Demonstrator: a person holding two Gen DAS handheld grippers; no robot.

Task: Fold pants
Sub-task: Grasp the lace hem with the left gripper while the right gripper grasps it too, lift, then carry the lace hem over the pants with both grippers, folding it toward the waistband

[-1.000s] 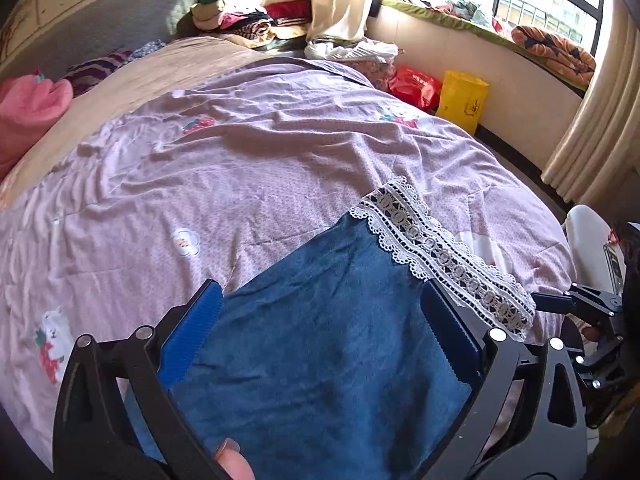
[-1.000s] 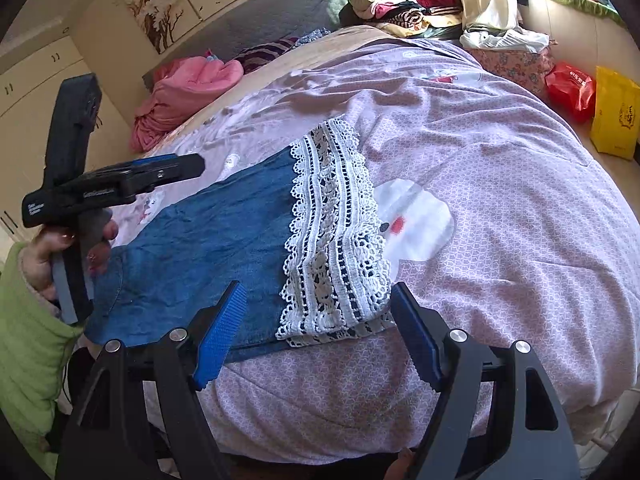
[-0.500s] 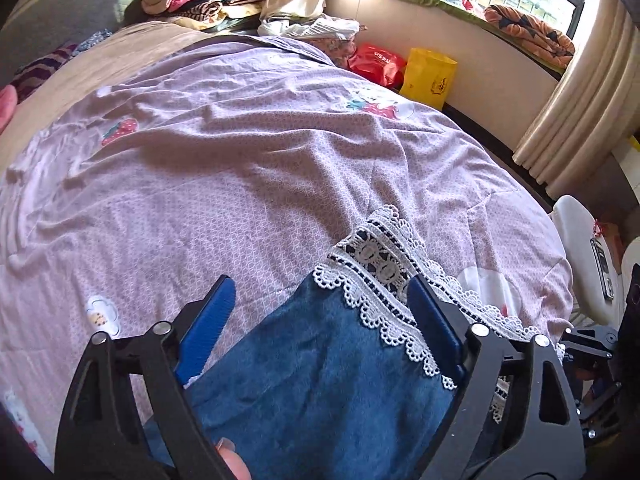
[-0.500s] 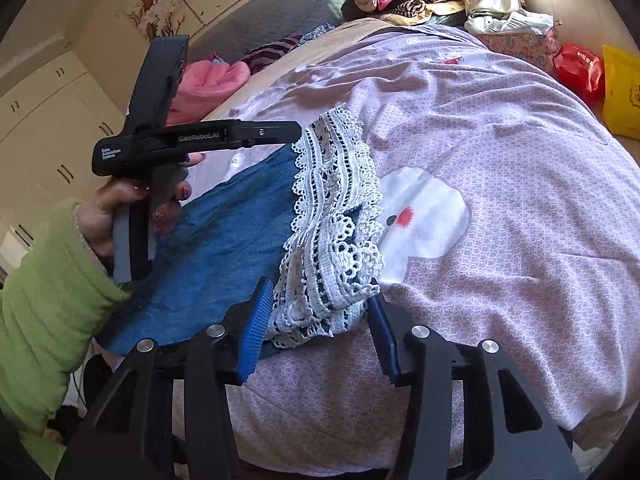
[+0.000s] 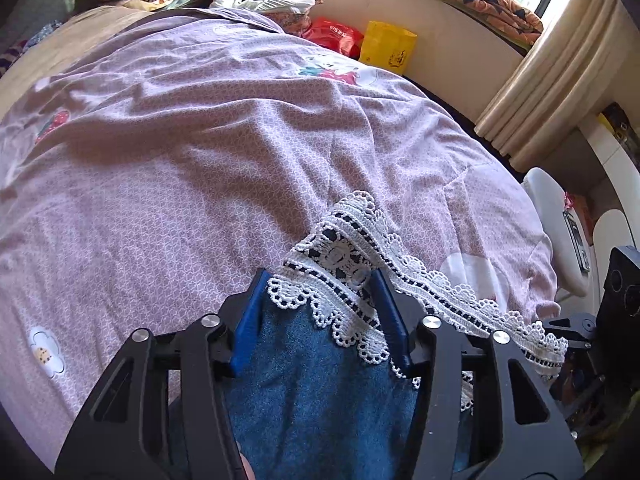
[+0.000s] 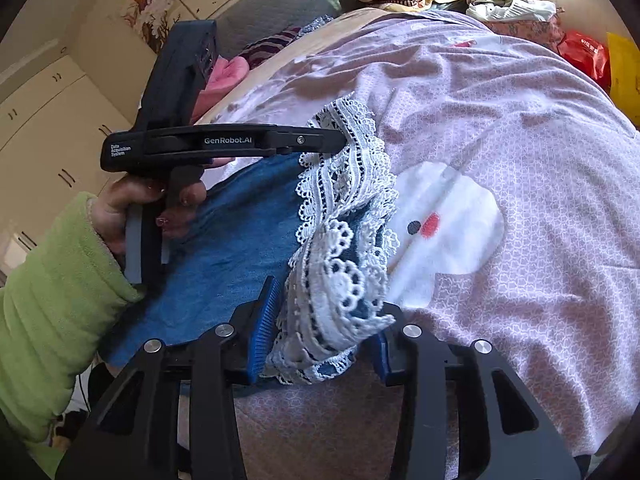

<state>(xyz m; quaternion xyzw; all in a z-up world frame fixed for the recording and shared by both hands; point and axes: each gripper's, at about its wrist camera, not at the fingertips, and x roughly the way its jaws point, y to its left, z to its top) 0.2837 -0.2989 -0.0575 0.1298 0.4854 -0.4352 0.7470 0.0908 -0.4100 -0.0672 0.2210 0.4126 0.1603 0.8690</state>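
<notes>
Left wrist view showed the left gripper (image 5: 320, 312) pinching the pants (image 5: 316, 392) at the lace hem (image 5: 340, 264), its blue pads pressed against the bunched fabric on either side. Blue denim ran back between the fingers toward the camera, and the lace trailed off to the right of the tool. Ahead lay the purple bedspread (image 5: 180, 160).

From the right wrist view, the right gripper (image 6: 324, 320) was clamped on a gathered wad of the same lace hem (image 6: 344, 280). The pants (image 6: 232, 248) stretched away to its left over the bedspread (image 6: 520, 160). The left gripper (image 6: 336, 140) gripped the lace further ahead, held by a hand (image 6: 140, 208) in a green sleeve (image 6: 52, 300).
</notes>
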